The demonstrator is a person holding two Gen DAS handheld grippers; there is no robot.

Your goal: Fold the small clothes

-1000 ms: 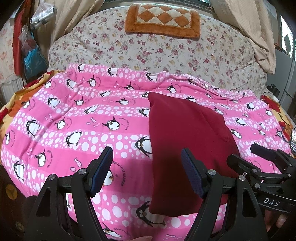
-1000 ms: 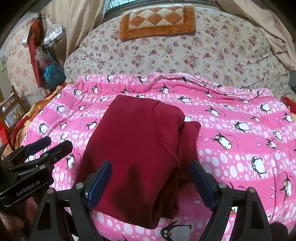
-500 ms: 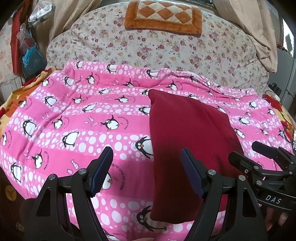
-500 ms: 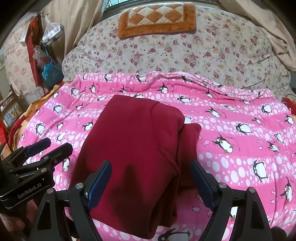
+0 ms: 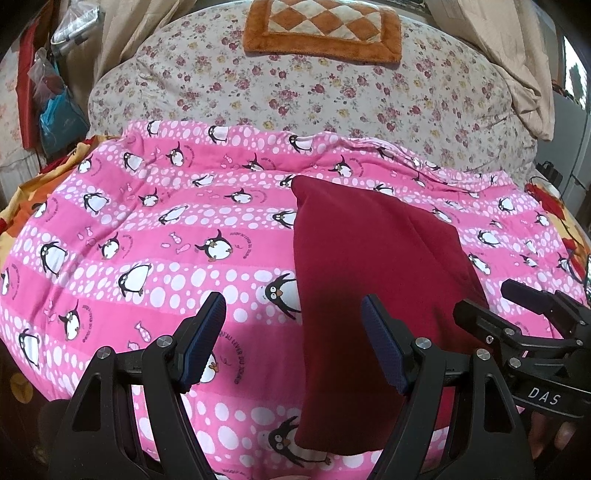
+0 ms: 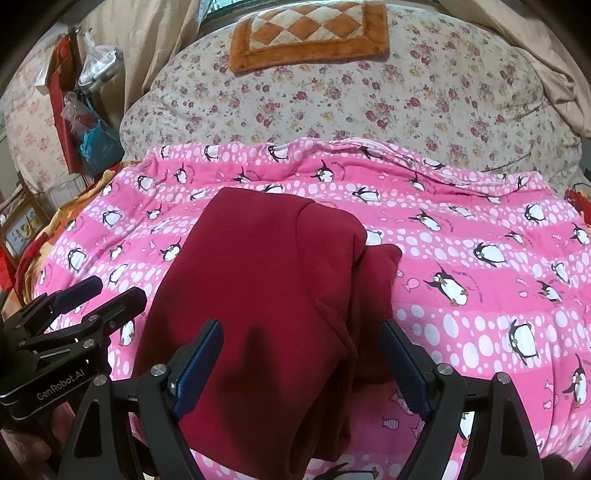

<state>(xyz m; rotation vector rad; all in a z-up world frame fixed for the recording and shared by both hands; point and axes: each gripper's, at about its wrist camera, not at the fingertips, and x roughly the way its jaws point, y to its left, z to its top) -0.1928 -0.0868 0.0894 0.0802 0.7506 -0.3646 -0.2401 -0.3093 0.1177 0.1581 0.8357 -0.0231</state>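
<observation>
A dark red garment [image 5: 373,280] lies folded on the pink penguin blanket [image 5: 155,236]. In the right wrist view the garment [image 6: 266,295] shows a folded layer on top and a sleeve part sticking out at its right. My left gripper [image 5: 293,321] is open and empty, hovering over the garment's left edge near the front. My right gripper [image 6: 301,350] is open and empty, held above the garment's near end. Each gripper shows in the other's view: the right one [image 5: 517,325] and the left one [image 6: 96,299], both apart from the cloth.
A floral quilt [image 5: 332,92] is heaped behind the blanket with an orange checked mat [image 5: 325,33] on top. Bags [image 5: 55,110] hang at the far left. Beige cloth [image 5: 517,66] drapes at the right. Orange bedding [image 5: 22,206] shows at the left edge.
Both grippers have pulled back and risen slightly, so the garment and blanket sit a bit lower and further in view. The garment has not moved. Both grippers stay open.
</observation>
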